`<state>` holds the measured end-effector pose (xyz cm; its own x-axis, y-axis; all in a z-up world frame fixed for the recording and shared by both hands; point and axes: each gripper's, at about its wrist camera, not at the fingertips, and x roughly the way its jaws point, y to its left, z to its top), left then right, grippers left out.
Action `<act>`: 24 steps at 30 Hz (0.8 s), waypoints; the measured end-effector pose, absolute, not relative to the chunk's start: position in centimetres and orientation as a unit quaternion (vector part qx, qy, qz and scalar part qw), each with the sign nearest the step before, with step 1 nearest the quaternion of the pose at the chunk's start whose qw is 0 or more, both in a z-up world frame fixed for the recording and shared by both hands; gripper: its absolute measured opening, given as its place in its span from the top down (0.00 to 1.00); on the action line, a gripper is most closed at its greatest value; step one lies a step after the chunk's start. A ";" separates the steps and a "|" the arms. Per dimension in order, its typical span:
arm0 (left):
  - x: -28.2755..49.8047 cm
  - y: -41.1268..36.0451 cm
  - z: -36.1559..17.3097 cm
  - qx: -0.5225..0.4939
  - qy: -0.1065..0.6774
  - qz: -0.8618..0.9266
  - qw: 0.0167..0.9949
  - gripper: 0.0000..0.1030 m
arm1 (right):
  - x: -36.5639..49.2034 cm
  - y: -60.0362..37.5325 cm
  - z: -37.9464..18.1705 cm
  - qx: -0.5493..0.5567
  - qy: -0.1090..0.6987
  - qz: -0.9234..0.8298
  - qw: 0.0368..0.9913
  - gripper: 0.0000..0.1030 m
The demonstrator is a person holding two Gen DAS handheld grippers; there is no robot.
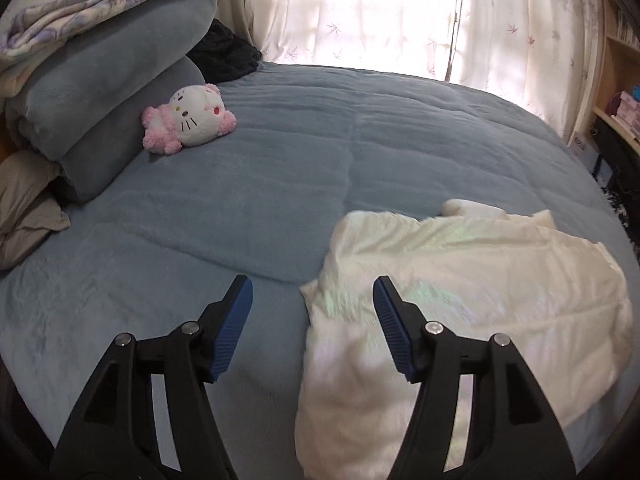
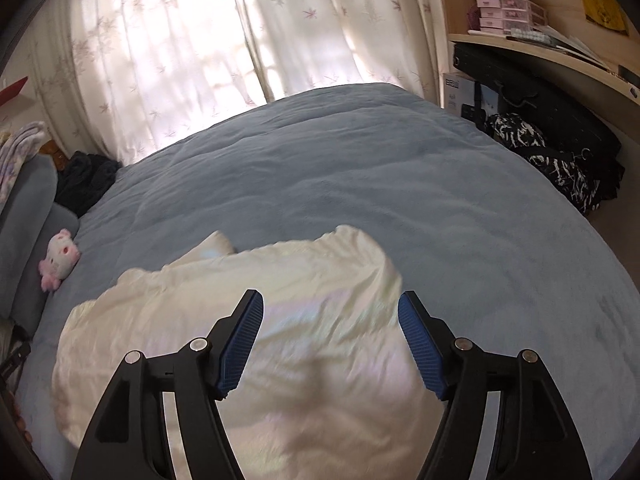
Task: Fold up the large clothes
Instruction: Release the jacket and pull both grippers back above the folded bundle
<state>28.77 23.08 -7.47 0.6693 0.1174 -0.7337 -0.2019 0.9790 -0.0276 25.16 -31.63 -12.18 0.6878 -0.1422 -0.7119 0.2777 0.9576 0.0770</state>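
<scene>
Both tongs, left tongs (image 1: 312, 312) and right tongs (image 2: 330, 336), are spread wide with nothing between the pads, hovering above the white garment (image 2: 240, 340). It's lying bunched and half-folded on the blue bed (image 2: 360, 168), near your edge (plush cat (image 1: 188, 120) well off by the pillows). Before your next fold, I'd pinch two matching corners and flatten those wrinkles.
</scene>
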 end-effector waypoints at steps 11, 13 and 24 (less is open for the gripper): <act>21.9 20.9 -6.0 -0.030 0.410 0.064 0.909 0.42 | 18.5 -25.7 -10.8 0.077 0.392 -0.063 0.914 0.21; 20.9 20.3 -5.7 -0.039 0.417 0.053 0.907 0.41 | 17.3 -24.5 -10.6 0.075 0.397 -0.048 0.914 0.20; 14.7 17.1 -5.3 -0.137 0.434 -0.051 0.889 0.41 | 12.1 -19.2 -11.1 0.090 0.404 0.021 0.910 0.19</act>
<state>14.68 17.09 -5.34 0.6181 -0.2100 -0.7575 -0.0274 0.9573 -0.2878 12.10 -19.16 -11.13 0.6720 0.1102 -0.7323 0.0348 0.9831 0.1799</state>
